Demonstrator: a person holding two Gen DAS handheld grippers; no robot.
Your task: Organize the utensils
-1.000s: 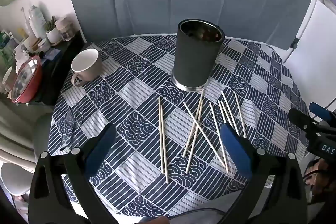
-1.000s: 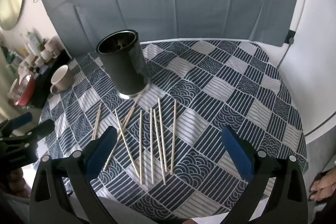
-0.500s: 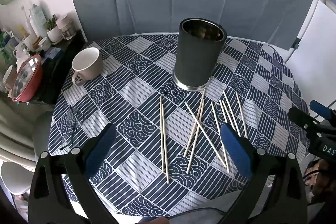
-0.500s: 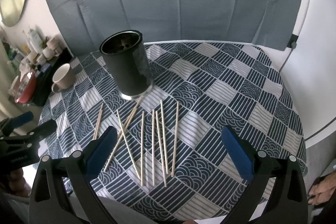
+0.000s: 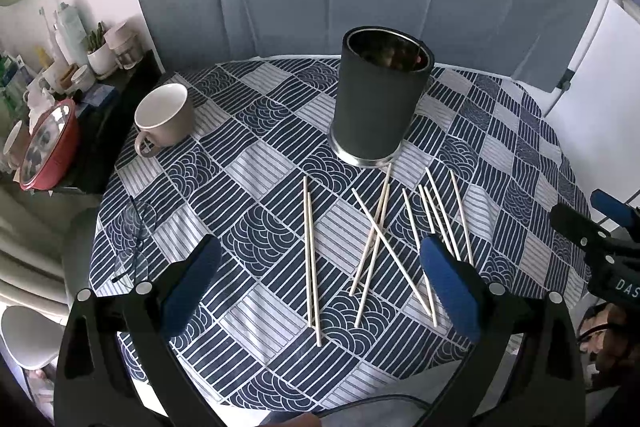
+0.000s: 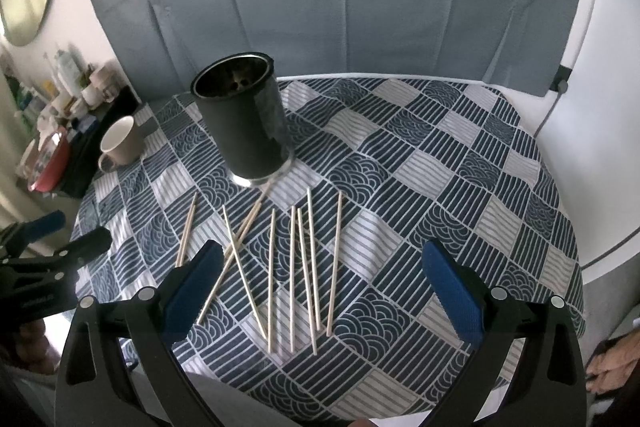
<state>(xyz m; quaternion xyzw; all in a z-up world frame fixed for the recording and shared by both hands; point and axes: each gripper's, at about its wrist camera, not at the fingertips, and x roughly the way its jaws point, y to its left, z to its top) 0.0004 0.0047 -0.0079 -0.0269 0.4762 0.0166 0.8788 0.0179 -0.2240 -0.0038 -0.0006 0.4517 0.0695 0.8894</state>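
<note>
All the chopsticks [image 5: 312,259] lie loose near the bench's [image 5: 260,163] front edge, before the dark holder [image 5: 380,107]. None looks collected yet, I judge. Left tongs [image 5: 320,287] and right tongs [image 6: 320,287] hover wide and empty.

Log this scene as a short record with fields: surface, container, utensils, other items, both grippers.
surface: round table with a blue and white patterned cloth
container: dark cylindrical holder, upright, open top, behind the sticks
utensils: loose wooden chopsticks scattered flat on the cloth, some crossing; one tip reaches the holder's base
other items: beige mug on the left; eyeglasses near the left edge
left gripper: open, empty, above the sticks
right gripper: open, empty, above the sticks
</note>
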